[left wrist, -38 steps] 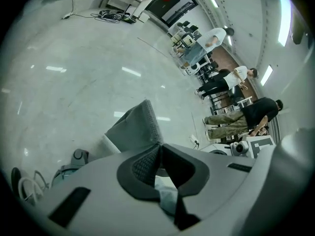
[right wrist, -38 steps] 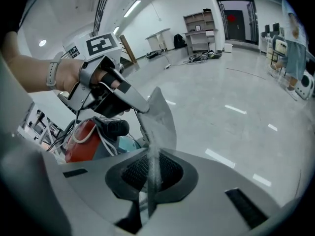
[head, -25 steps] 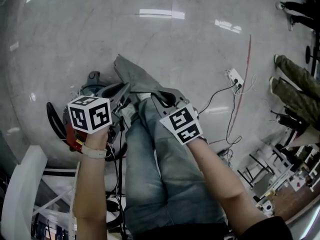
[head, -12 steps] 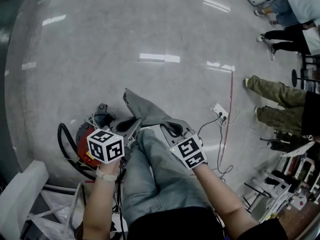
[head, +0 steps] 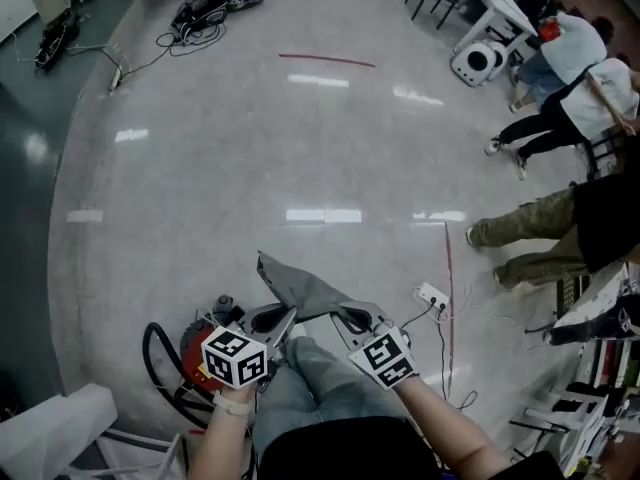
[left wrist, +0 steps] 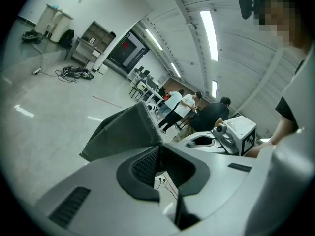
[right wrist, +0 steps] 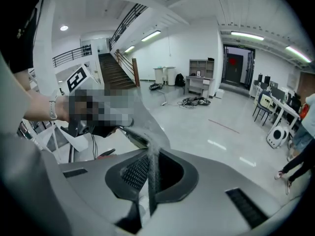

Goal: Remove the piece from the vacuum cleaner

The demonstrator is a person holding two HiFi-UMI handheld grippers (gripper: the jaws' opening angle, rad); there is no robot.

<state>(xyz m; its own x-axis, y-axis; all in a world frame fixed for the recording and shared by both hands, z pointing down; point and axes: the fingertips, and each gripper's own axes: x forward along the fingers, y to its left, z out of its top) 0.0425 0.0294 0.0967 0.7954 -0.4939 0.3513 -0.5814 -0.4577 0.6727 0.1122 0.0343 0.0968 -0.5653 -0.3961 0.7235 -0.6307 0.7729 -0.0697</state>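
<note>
Viewpoint risen, grey piece (head: 300,293) between left gripper (head: 284,319) and right gripper (head: 346,318), jaws clamped on it

Left gripper (left wrist: 160,149) jaws closed on edge of grey cloth piece (left wrist: 120,132); shiny floor (left wrist: 44,132), standing people (left wrist: 181,106) beyond

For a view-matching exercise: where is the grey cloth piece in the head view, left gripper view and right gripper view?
Head view: grey cloth piece, low centre.
Left gripper view: centre left, running into the jaws.
Right gripper view: centre, pinched in the jaws.
Shared landmark: cable heap on the floor, also seen at and.
</note>
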